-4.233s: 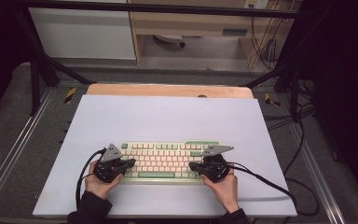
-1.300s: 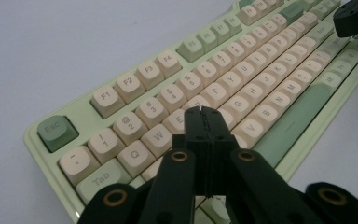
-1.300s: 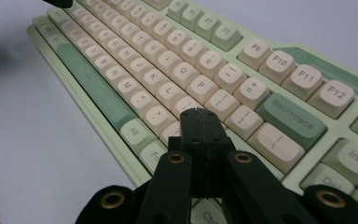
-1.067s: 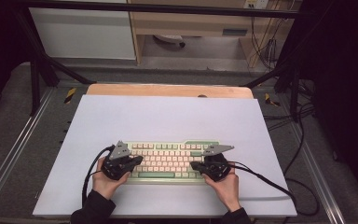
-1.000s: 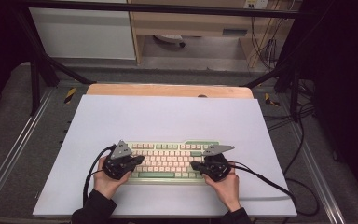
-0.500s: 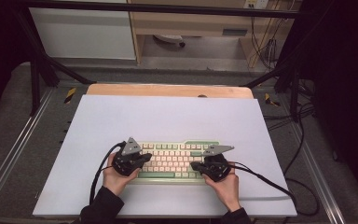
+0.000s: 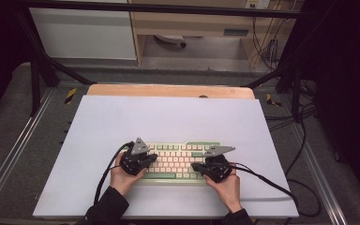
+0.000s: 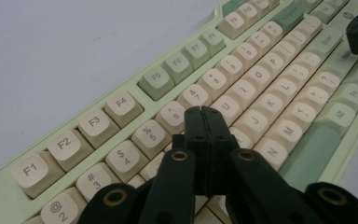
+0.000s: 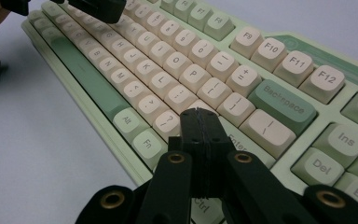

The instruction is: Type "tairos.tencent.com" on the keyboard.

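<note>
Nearest to us in the high view, two forearms come in from the bottom edge, each w/ a hand-held gripper over the keyboard (image 7: 178, 161). The left hand-held gripper (image 7: 153, 158) sits over the keyboard's left end; in its own view its jaws are pressed together w/ nothing between them, tips (image 8: 202, 112) above the number row, approx. by the 6 and 7 keys. We can't tell if they touch a keycap. The right hand-held gripper (image 7: 195, 167) sits over the right end; in its own view its jaws are likewise pressed flat together, empty, tips (image 9: 199, 113) near the Enter key (image 9: 235, 140) and the "?" key (image 9: 166, 122). Contact again unclear.

The keyboard has a pale green case w/ cream keycaps, plus green ones such as the spacebar (image 9: 81, 74) and Backspace (image 9: 282, 106). It lies flat on the white surface (image 7: 168, 117), in the near half, roughly centred left to right. Cables trail from both grippers toward the near edge.

Farther off, a wooden strip (image 7: 168, 91) runs along the surface's far edge. Beyond that we see a dark frame and cabinets.
</note>
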Demonstrator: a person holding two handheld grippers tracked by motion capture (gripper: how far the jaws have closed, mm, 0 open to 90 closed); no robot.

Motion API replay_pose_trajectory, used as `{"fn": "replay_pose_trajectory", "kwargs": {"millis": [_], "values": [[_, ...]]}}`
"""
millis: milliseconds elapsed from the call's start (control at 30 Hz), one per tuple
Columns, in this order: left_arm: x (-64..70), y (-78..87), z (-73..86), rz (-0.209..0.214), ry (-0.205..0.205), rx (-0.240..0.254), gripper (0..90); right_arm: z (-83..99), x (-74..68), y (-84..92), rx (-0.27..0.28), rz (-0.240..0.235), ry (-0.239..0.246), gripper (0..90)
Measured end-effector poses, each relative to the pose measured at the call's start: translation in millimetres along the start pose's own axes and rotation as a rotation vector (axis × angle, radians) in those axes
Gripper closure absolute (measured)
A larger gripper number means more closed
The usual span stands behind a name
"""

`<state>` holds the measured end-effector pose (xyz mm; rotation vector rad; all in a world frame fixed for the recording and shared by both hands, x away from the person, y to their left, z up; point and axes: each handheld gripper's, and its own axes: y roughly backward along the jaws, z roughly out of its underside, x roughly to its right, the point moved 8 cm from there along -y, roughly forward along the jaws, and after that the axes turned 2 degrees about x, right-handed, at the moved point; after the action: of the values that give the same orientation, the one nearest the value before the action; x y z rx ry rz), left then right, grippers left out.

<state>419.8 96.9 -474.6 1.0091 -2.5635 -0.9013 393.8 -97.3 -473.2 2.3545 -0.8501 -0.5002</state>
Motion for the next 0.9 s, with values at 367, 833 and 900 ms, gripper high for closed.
{"fn": "replay_pose_trajectory", "kwargs": {"millis": [367,833,900], "values": [[-2.2,-2.9,3.8,0.000,0.002,-0.001,90.0,-0.6,0.1,1.0,0.005,0.001,-0.002,90.0],[-2.5,-0.4,4.2,0.008,0.005,0.008,90.0,0.9,1.2,0.5,-0.003,0.003,-0.003,90.0],[-1.9,0.9,5.2,0.012,0.004,0.007,90.0,0.8,1.1,0.7,-0.001,0.003,-0.002,90.0]]}}
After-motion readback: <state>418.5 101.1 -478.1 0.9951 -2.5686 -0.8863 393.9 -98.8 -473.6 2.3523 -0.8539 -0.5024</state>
